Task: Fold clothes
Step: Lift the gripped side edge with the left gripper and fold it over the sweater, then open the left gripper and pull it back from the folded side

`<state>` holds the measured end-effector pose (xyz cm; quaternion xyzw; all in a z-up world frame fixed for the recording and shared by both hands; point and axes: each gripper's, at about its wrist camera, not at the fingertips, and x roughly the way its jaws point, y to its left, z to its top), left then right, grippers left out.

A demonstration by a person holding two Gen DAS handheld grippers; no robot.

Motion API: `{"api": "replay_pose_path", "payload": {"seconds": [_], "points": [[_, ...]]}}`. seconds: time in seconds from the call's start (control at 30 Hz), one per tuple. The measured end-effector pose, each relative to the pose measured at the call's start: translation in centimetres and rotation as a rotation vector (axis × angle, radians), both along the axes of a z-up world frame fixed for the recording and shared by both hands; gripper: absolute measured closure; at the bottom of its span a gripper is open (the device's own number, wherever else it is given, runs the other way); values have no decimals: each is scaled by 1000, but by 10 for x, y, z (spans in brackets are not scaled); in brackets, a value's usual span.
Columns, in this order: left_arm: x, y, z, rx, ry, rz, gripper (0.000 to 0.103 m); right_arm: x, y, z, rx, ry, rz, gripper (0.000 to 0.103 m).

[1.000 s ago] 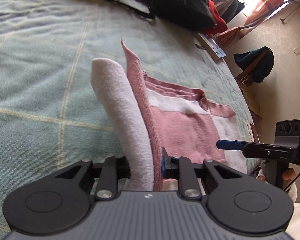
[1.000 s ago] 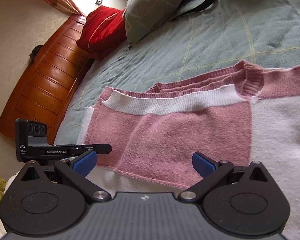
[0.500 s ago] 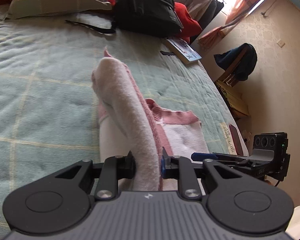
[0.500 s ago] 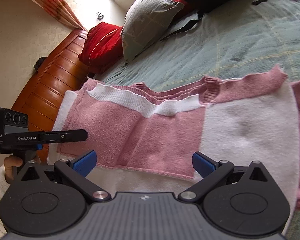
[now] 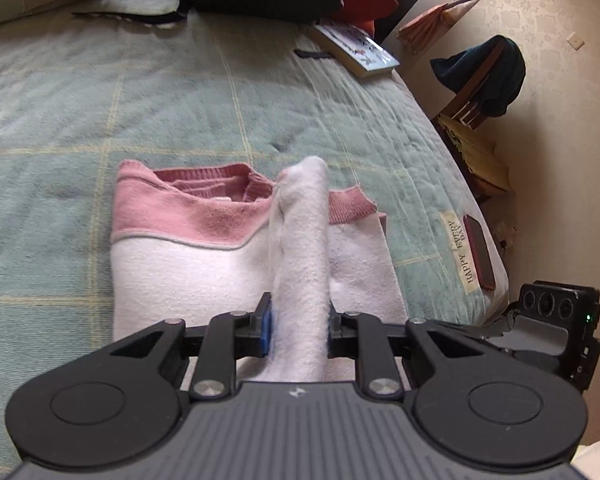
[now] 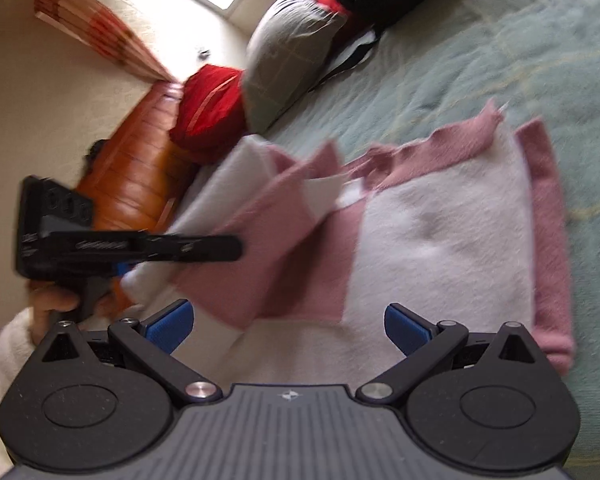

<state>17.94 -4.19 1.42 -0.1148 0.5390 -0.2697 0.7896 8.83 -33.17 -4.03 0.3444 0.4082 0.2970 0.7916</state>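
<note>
Left wrist view: our left gripper [image 5: 298, 330] is clenching a bunched white fold of the pink-and-white sweater [image 5: 204, 248]. The pinched ridge is running straight ahead from between the jaws, its long axis in line with the fingers, and is ending over the pink collar band [image 5: 188, 216] at the garment's far end. The rest of the sweater is lying flat on the green quilted bedspread [image 5: 180, 100], spreading ahead of the jaws and more to their left side than their right. We are seeing the other gripper's body low to the right of the jaws.

Right wrist view: our right gripper [image 6: 288, 326] is standing released, jaws wide and nothing between the blue pads [image 6: 406, 326]. The sweater is lying directly ahead of and beneath the jaws, white panel ahead-right, lifted pink flap ahead-left. The left gripper [image 6: 204, 246] is reaching in from the left of the jaws, blurred, carrying that flap.

We are judging the fold is resting with the left hand: it alone is holding cloth, and the flap needs laying across toward the right-hand pink edge [image 6: 548, 240].
</note>
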Motion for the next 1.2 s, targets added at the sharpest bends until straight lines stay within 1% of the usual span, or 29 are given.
{"api": "replay_pose_path", "payload": {"seconds": [0.03,0.13,0.17,0.27,0.33,0.4,0.43,0.53,0.57,0.67,0.73,0.77,0.93,1.0,1.1,1.17,1.2], "points": [[-1,-4,-4,15,11,-5,83,0,0,-4,33,11,25,0],[-5,-15,-16,57,29,-26,83,4,6,-17,55,50,69,0],[-7,-17,-20,63,35,-29,83,4,8,-19,49,57,70,0],[-10,-15,-29,50,60,-13,83,6,9,-25,53,73,75,0],[-12,-13,-32,24,70,-3,78,7,9,-27,66,77,81,0],[-14,-10,-28,-5,71,-1,76,7,8,-27,83,76,83,0],[-16,-9,-24,-17,67,-6,72,7,7,-27,93,75,83,0],[-20,-8,-13,-41,45,-25,71,9,4,-32,135,85,81,0],[-22,-8,-9,-39,35,-31,71,10,4,-33,146,90,83,0],[-27,-8,-1,-24,5,-45,62,14,5,-40,156,115,79,0],[-32,-4,1,-14,-12,-48,60,16,6,-44,161,128,78,0],[-35,-1,2,0,-28,-45,60,16,7,-43,165,127,80,0],[-50,16,2,106,-109,-26,45,19,14,-40,177,111,94,0],[-57,24,0,140,-138,-14,42,23,18,-43,180,109,97,0],[-68,35,-2,195,-186,5,41,29,25,-50,184,120,89,0],[-75,42,-3,229,-217,17,38,31,30,-48,182,105,93,0],[-78,45,-3,238,-232,24,35,32,33,-46,170,96,91,0]]}}
